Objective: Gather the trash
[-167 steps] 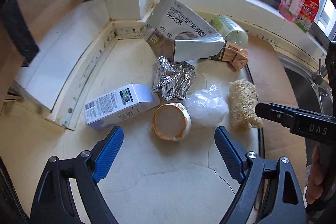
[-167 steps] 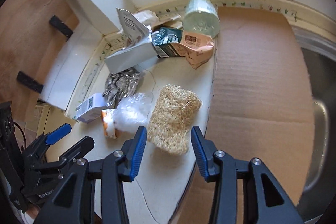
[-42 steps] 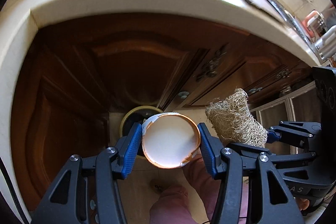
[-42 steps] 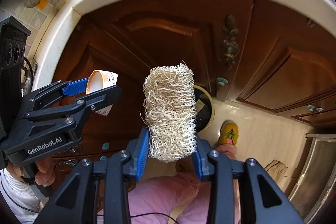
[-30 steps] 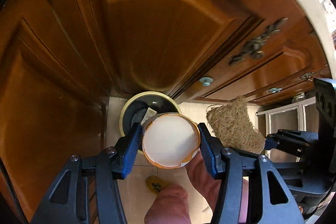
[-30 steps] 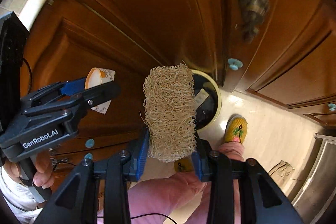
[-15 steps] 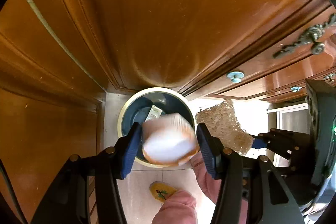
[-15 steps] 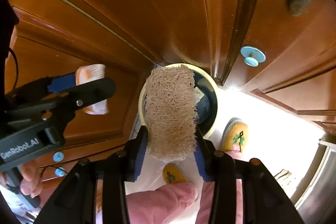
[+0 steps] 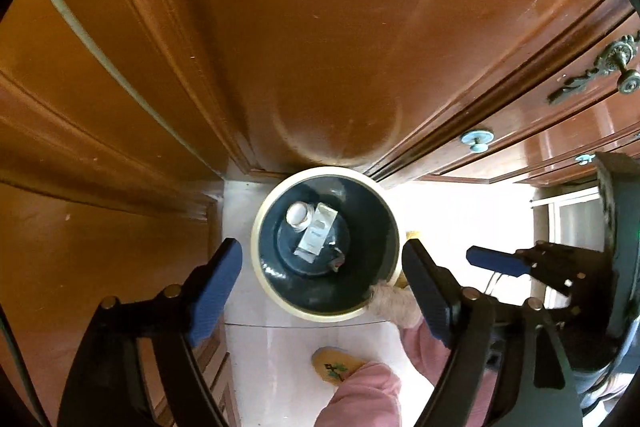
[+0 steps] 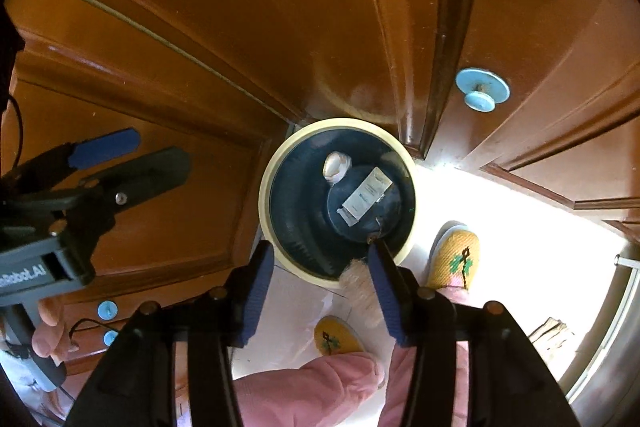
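Now both loads are being dropped: the left gripper (image 9: 322,281), jaws just sprung wide and empty, has its cup (image 9: 298,214) in the bin (image 9: 256,247), while the right gripper (image 10: 322,277), jaws just parted, sheds the loofah (image 10: 356,285) at the bin's near rim, so fetching more trash comes next.

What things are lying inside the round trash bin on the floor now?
Inside the trash bin lie a paper cup and a flat silver packet. A loofah sponge sits blurred at the near rim. Anything beneath them stays hidden.
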`<state>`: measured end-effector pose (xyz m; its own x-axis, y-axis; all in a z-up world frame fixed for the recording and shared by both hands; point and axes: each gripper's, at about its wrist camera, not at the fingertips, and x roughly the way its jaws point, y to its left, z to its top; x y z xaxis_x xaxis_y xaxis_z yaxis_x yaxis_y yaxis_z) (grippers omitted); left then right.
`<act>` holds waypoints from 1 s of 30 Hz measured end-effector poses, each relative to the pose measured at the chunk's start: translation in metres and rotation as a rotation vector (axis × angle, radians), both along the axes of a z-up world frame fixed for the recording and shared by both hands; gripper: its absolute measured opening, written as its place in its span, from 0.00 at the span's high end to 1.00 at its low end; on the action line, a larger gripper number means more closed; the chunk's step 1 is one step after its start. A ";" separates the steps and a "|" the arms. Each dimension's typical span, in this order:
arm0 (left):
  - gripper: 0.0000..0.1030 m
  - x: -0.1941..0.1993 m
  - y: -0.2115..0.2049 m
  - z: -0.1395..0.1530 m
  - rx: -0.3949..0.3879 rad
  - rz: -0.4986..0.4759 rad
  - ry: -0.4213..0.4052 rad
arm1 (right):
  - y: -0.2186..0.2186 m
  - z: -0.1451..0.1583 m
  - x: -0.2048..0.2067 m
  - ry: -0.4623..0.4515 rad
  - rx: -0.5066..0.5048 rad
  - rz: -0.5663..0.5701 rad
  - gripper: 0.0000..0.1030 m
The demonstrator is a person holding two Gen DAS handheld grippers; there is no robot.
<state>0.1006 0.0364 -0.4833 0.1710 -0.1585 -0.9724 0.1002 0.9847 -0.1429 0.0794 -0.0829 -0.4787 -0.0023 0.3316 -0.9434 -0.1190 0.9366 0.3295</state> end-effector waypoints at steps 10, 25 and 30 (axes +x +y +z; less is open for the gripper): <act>0.22 -0.012 0.021 0.014 0.034 0.040 -0.004 | -0.006 0.009 0.010 -0.027 0.030 -0.035 0.52; 0.22 -0.025 0.011 0.014 0.034 -0.007 -0.074 | -0.028 0.004 -0.015 0.001 0.012 -0.049 0.52; 0.22 -0.033 0.003 -0.002 0.035 -0.023 -0.088 | -0.043 -0.014 -0.032 0.002 -0.018 -0.045 0.52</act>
